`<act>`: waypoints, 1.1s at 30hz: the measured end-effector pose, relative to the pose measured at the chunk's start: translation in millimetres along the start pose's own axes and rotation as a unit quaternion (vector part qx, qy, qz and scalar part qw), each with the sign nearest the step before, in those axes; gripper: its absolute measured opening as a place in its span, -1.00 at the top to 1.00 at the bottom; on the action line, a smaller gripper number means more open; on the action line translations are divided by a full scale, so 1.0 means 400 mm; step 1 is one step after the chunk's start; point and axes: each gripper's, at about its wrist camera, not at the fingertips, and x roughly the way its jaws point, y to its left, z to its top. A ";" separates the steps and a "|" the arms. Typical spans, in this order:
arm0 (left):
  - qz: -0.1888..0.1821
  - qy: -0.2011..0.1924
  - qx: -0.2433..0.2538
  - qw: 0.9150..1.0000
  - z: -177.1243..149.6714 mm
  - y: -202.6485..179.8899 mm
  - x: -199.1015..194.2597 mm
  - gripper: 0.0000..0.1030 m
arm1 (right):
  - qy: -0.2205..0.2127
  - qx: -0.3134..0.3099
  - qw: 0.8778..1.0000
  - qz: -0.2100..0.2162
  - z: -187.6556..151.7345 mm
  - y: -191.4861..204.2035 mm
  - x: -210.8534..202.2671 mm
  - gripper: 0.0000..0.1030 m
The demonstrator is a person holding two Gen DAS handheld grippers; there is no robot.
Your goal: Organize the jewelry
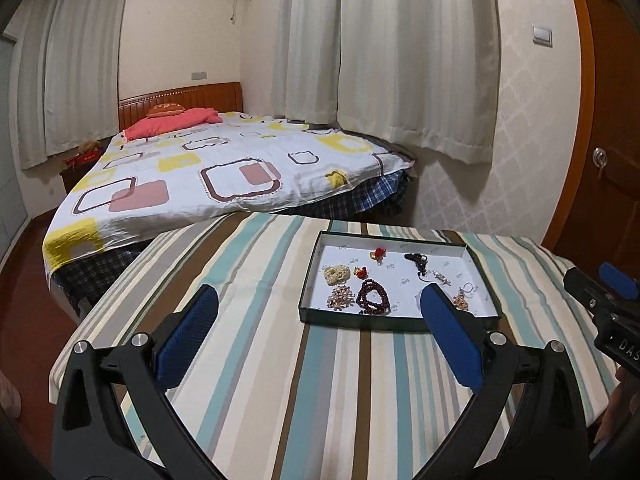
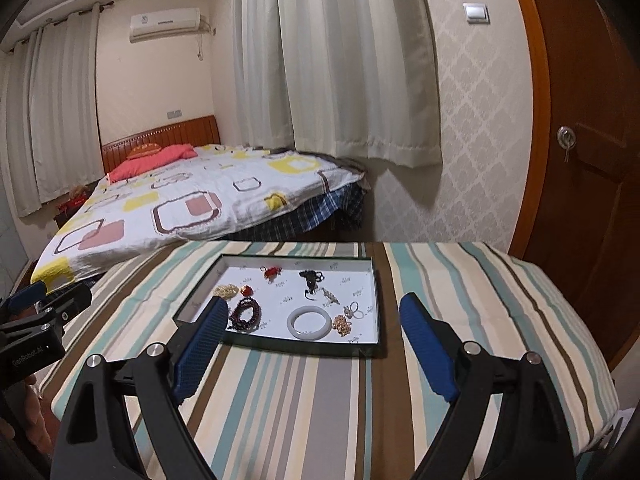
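Note:
A shallow dark-rimmed tray (image 1: 308, 280) with a white floor lies on the striped table; it also shows in the right wrist view (image 2: 376, 304). In it lie several pieces: a dark red bead bracelet (image 1: 372, 297) (image 2: 246, 314), a cream pearl cluster (image 1: 336, 274), a white jade bangle (image 2: 310, 323), a black piece (image 2: 311, 277) and small red charms (image 2: 271, 272). My left gripper (image 1: 320, 312) is open and empty, short of the tray's near edge. My right gripper (image 2: 314, 324) is open and empty, its left finger (image 2: 204, 344) over the tray's near left corner.
The striped tablecloth (image 1: 256, 380) covers the table. A bed (image 1: 208, 176) with a patterned sheet stands just beyond the table's far edge. Curtains, a wallpapered wall and a wooden door (image 2: 592, 160) are at the right.

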 end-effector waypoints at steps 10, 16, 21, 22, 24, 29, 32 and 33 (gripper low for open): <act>-0.012 -0.023 0.001 1.000 0.006 0.003 -0.082 -0.91 | -0.035 -0.008 0.999 -0.004 0.005 0.009 -0.092 -0.65; -0.019 -0.029 0.005 0.999 0.005 -0.010 -0.106 -0.91 | -0.047 -0.006 0.999 -0.004 0.003 0.008 -0.116 -0.65; -0.019 -0.038 0.006 0.999 0.007 -0.012 -0.121 -0.91 | -0.054 -0.005 0.999 -0.004 0.001 0.010 -0.125 -0.65; -0.019 -0.039 0.006 0.999 0.006 -0.012 -0.122 -0.91 | -0.055 -0.005 0.998 -0.005 0.001 0.010 -0.128 -0.65; -0.020 -0.039 0.005 0.999 0.006 -0.013 -0.123 -0.91 | -0.055 -0.006 0.998 -0.005 0.000 0.011 -0.131 -0.65; -0.019 -0.039 0.005 0.999 0.007 -0.014 -0.126 -0.91 | -0.055 -0.007 0.998 -0.004 0.001 0.014 -0.131 -0.65; -0.019 -0.042 0.006 0.999 0.006 -0.024 -0.133 -0.91 | -0.057 -0.006 0.998 -0.004 0.002 0.015 -0.135 -0.65; -0.018 -0.042 0.007 0.999 0.006 -0.026 -0.133 -0.91 | -0.056 -0.006 0.998 -0.004 0.001 0.015 -0.135 -0.65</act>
